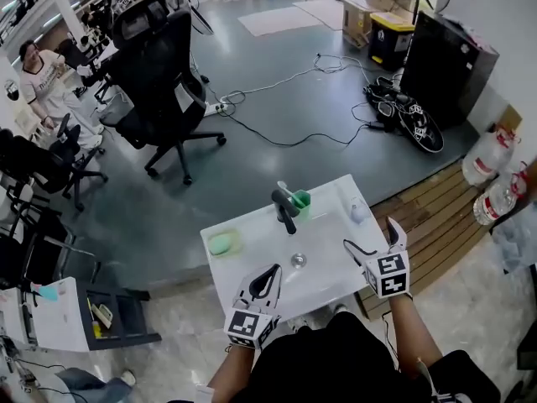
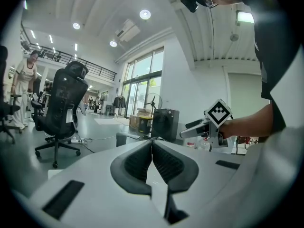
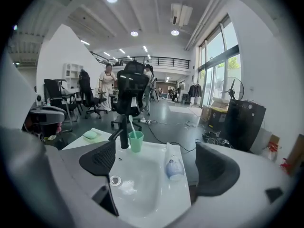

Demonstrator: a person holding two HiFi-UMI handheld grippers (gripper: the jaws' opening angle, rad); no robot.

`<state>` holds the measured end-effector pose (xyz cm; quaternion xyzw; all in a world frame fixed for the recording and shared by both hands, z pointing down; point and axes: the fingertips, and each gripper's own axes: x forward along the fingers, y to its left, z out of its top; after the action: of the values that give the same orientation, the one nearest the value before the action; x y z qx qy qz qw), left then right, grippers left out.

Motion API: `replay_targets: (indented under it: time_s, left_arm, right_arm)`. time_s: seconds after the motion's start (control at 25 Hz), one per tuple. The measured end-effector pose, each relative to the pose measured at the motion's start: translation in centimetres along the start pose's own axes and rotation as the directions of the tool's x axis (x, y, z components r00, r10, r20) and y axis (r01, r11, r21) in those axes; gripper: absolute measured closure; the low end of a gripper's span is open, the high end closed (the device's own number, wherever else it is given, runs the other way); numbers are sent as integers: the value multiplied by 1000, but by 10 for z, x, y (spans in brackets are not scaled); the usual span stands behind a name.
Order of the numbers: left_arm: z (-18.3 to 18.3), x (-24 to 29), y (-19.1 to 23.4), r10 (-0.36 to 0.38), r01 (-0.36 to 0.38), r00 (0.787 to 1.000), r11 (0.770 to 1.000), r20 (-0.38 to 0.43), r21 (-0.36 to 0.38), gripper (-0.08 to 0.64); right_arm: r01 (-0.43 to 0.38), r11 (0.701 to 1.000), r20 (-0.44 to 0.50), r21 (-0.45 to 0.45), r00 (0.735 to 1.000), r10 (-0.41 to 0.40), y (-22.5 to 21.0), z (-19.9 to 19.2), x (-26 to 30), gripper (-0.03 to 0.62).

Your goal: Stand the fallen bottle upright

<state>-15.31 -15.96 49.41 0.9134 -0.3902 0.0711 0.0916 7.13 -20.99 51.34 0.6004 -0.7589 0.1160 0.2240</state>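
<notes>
A white bottle with a blue label (image 3: pixel 174 164) lies on its side on the right rim of the white sink (image 3: pixel 137 184). In the head view the bottle (image 1: pixel 358 213) rests near the sink's (image 1: pixel 252 263) far right corner. My right gripper (image 3: pixel 156 151) is open wide, its jaws framing the bottle from short of it without touching. In the head view the right gripper (image 1: pixel 375 240) hovers at the sink's right edge. My left gripper (image 1: pixel 268 274) is shut on nothing over the sink's near edge, its pads pressed together (image 2: pixel 152 146).
A black faucet (image 1: pixel 285 211), a green cup with a toothbrush (image 1: pixel 300 199) and a green soap (image 1: pixel 222 243) sit along the sink's far side. Around it are a black office chair (image 1: pixel 164 74), floor cables (image 1: pixel 285 137), a wooden pallet (image 1: pixel 436 217) and a person (image 1: pixel 42 78).
</notes>
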Motion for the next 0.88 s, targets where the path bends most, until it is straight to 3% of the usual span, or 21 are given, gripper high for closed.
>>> replay_targets:
  time_s: [0.48, 0.88]
  left_arm:
    - [-26, 33, 29, 99, -100, 992, 995, -77, -14, 538]
    - [-27, 61, 34, 166, -168, 983, 986, -82, -18, 538]
  right_arm:
    - [-49, 998, -174, -34, 984, 42, -48, -13, 95, 55]
    - [-135, 990, -422, -28, 900, 111, -73, -41, 192, 64]
